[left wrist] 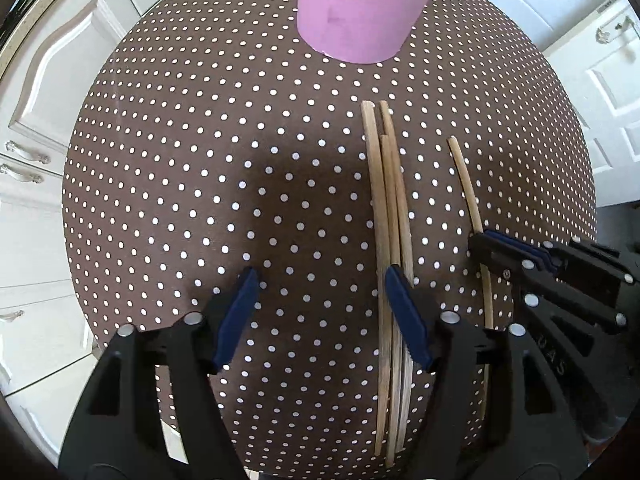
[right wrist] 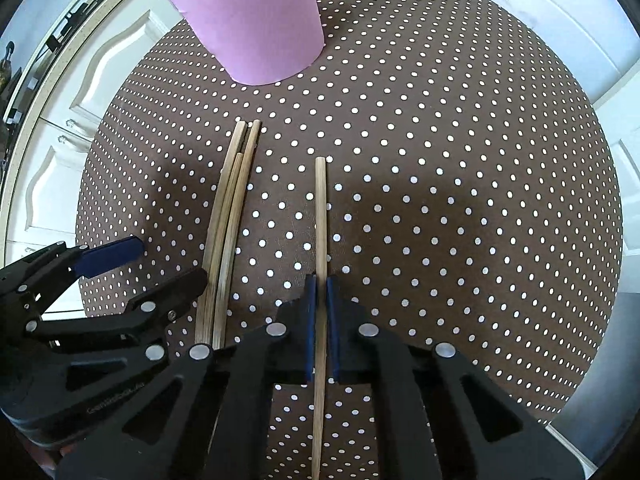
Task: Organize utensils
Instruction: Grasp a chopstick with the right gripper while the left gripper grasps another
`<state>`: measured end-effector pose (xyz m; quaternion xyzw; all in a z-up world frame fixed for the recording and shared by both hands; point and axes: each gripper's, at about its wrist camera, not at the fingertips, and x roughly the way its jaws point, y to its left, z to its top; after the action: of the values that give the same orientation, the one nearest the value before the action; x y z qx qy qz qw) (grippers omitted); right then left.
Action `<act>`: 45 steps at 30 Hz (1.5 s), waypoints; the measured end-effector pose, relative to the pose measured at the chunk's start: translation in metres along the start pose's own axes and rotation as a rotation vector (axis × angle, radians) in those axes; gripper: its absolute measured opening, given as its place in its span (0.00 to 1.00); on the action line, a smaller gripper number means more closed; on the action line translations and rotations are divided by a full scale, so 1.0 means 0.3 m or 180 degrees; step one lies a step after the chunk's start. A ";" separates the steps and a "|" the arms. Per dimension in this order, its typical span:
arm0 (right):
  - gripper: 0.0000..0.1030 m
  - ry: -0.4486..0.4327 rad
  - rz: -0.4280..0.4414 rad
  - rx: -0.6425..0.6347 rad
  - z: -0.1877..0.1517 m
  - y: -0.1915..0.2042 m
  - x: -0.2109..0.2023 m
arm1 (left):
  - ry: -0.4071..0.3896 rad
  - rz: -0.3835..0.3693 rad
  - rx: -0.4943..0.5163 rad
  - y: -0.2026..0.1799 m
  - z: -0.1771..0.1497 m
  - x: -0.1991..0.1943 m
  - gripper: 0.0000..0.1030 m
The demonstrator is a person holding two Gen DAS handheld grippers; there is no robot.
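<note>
Chopsticks dominate the left wrist view: a bundle of three chopsticks [left wrist: 394,216] lies on the dotted tabletop [left wrist: 200,200], under the right finger of the left hand-held gripper [left wrist: 324,316], whose jaws stand apart around nothing. Ahead stands the pink cup [left wrist: 360,4].

From the right wrist view, the right hand-held gripper [right wrist: 321,320] is clamped on a single chopstick [right wrist: 320,208], running straight ahead between its pads. Nothing can be seen in the cup, so sorting looks barely begun: this stick is gripped, the other three wait just to its left.
</note>
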<state>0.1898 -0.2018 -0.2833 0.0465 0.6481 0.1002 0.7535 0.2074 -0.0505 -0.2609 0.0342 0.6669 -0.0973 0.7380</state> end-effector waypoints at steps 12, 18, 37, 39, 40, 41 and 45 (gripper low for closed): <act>0.04 0.0005 0.0071 0.0100 0.029 -0.013 0.017 | 0.0095 0.0312 -0.0117 -0.029 0.083 0.073 0.72; 0.04 0.0011 0.0075 0.0122 0.028 -0.006 0.008 | -0.0123 0.0214 -0.0125 -0.046 0.090 0.052 0.15; 0.04 -0.0049 0.0114 0.0156 0.044 0.021 -0.024 | -0.0394 -0.0201 -0.0469 0.131 0.080 -0.015 0.05; 0.04 -0.0107 0.0120 0.0176 0.051 0.019 -0.047 | -0.0460 -0.0207 -0.0454 0.152 0.039 -0.055 0.05; 0.04 -0.0134 0.0124 0.0191 0.054 0.019 -0.058 | -0.0503 -0.0202 -0.0440 0.164 0.047 -0.075 0.05; 0.04 -0.0187 0.0141 0.0211 0.059 0.017 -0.076 | -0.0546 -0.0197 -0.0424 0.172 0.055 -0.093 0.05; 0.04 -0.0411 0.0156 0.0241 0.078 0.009 -0.157 | -0.0738 -0.0208 -0.0411 0.174 0.070 -0.161 0.05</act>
<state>0.2059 -0.2079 -0.2335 0.0971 0.6001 0.0909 0.7888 0.2335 0.0016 -0.2150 -0.0465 0.5828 -0.0815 0.8072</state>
